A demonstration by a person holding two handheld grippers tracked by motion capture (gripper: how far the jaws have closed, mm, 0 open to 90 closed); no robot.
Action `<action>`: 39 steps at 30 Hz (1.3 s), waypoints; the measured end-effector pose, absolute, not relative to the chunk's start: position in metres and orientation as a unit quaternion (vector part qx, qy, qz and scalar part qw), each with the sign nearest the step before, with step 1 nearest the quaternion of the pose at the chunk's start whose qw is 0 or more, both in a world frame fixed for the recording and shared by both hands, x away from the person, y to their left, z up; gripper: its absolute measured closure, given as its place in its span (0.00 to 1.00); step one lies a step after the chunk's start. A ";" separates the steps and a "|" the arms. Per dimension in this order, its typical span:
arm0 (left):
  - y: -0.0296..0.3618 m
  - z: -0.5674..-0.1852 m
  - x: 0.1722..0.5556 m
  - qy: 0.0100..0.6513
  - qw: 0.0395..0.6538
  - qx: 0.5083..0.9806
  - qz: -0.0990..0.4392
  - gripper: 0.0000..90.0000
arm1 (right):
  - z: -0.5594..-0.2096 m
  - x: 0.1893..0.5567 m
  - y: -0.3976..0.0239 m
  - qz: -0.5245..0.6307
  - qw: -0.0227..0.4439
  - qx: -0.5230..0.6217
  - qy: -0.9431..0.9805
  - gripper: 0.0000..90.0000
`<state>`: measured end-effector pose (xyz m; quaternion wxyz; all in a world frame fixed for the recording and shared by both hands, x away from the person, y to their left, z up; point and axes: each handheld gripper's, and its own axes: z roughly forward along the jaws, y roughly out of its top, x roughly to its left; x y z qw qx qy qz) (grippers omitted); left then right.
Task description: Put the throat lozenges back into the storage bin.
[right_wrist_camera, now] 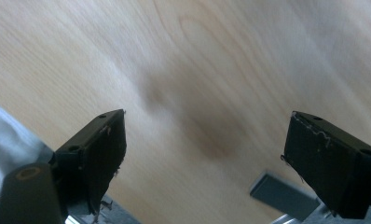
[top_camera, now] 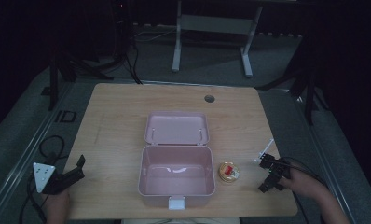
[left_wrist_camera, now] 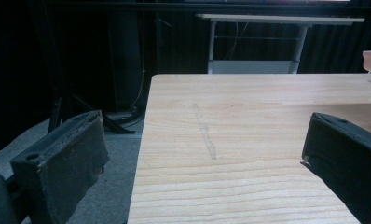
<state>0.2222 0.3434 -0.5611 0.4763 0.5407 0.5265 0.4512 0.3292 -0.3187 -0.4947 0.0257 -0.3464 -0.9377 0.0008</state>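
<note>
Round tin [top_camera: 229, 172], label perhaps red, hard to read

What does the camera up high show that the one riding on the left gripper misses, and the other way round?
The high view takes in the whole scene: the open pink box with its lid laid back, the small round tin just right of it, and the right gripper beyond the tin. The left gripper view adds detail: a faint scratch along the wood, and the left gripper with its jaws wide apart and nothing between them. Both share the wooden table and the white desk frame behind it.
</note>
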 end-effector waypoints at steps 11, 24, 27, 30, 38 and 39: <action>0.344 -0.561 0.222 0.526 0.478 0.541 0.450 0.00 | -0.499 0.339 -0.279 -0.007 0.023 -0.298 -0.954 0.12; 0.344 -0.561 0.222 0.525 0.479 0.543 0.448 0.00 | -0.506 0.353 -0.235 -0.004 0.025 -0.239 -0.971 0.14; 0.344 -0.561 0.222 0.524 0.480 0.543 0.447 0.00 | -0.509 0.356 -0.224 -0.003 0.025 -0.228 -0.973 0.14; 0.344 -0.561 0.222 0.524 0.480 0.543 0.448 0.00 | -0.511 0.359 -0.215 -0.001 0.025 -0.221 -0.975 0.14; 0.344 -0.561 0.222 0.523 0.481 0.543 0.447 0.00 | -0.520 0.364 -0.196 0.016 0.020 -0.194 -0.981 0.21; 0.344 -0.561 0.222 0.523 0.482 0.543 0.447 0.00 | -0.520 0.364 -0.196 0.017 0.020 -0.193 -0.981 0.22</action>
